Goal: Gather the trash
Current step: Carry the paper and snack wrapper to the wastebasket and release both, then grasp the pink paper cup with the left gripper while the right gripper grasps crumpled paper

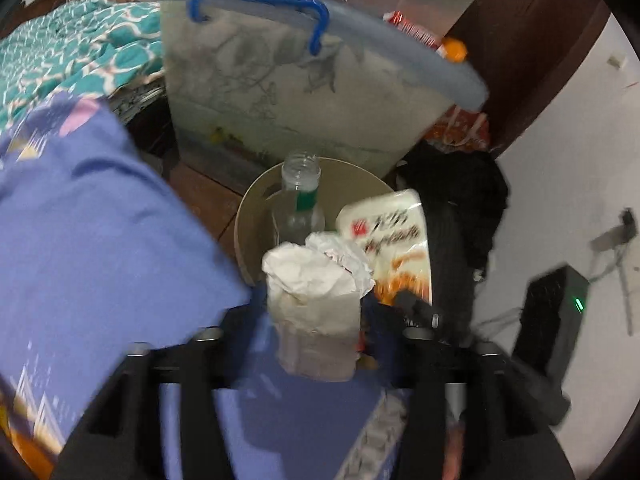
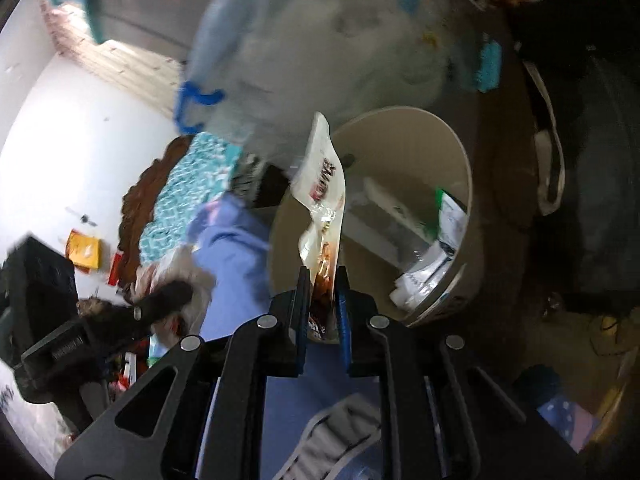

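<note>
Both grippers are over the bin now. It already holds a clear bottle and some white wrappers.

Left gripper: a crumpled paper wad sits between its jaws, above the near rim. The jaws are spread wide and I see no pad pressing on it, so I read it as released and dropping (blur makes contact hard to confirm).

Right gripper: a snack bag stands upright in the gap, its upper end leaning over the bin's near rim. The jaws are partly open with space on both sides of the foil; looks let go, not clamped.

Risks from here:
- Paper wad is over the rim edge, not the centre. It could land on the blue blanket instead.
- Snack bag is tall and light. Its bottom is outside the rim, so it may tip back out.
- The bag could catch on a blue pad and get dragged out on retreat.
- The grippers are close together; pulling both back at once risks a clash.
</note>
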Motion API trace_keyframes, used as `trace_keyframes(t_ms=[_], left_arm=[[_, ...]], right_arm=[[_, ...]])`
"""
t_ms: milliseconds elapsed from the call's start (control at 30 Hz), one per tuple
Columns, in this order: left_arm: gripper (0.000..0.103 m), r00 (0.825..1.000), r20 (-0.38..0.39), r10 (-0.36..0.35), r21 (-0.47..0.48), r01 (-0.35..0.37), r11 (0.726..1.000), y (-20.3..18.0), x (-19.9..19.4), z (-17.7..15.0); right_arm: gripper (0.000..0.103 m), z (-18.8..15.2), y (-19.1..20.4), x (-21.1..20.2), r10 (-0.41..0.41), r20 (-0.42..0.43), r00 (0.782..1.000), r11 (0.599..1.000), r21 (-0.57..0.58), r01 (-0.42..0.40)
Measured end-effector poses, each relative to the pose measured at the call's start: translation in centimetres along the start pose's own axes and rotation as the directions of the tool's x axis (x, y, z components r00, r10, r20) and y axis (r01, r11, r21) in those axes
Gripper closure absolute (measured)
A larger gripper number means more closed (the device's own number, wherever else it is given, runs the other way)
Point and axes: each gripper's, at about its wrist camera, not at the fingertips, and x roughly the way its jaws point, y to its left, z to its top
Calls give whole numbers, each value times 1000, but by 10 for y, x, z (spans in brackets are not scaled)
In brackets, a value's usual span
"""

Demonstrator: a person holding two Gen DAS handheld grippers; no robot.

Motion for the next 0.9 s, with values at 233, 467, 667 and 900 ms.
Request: trace_keyframes(t_ms=[233, 467, 667, 900], left_arm=[[11, 1000, 12, 8, -90, -7, 996, 4, 12, 7], [11, 992, 129, -5, -93, 17, 995, 27, -83, -32], [11, 955, 229, 190, -131, -163, 978, 97, -183, -102], [9, 770, 109, 629, -460, -521, 719, 261, -291, -221]], right_arm=[[20, -2, 3, -20, -13, 165, 986, 1000, -21, 17], [20, -8, 3, -31, -23, 227, 974, 998, -45, 34], [20, -9, 1, -33, -55, 231, 972, 997, -32, 64], [20, -14, 20, -27, -138, 248, 959, 980, -105, 168]])
